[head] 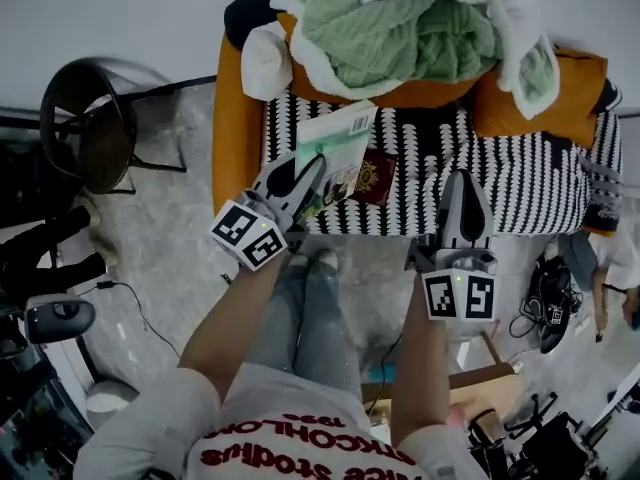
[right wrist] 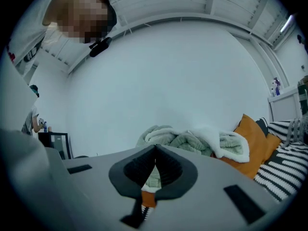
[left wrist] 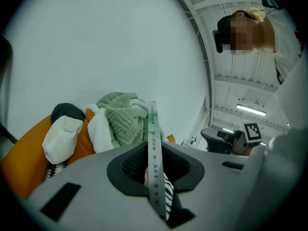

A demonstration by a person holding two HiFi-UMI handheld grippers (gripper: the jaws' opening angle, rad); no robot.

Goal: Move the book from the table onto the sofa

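The book [head: 342, 148] is held by the left gripper [head: 308, 173], whose jaws are narrowed onto its covers at the spine, over the sofa [head: 520, 183] seat near the front edge. The right gripper [head: 463, 180] is closed on nothing. With only 1 edge gripped, the book could be pivoted or let slip. If released too early, it might be dropped onto the red booklet [head: 376, 178] or slid off the front. Whether the book touches the seat cannot be told. Its lower corner is covered by the gripper, and no table is seen.
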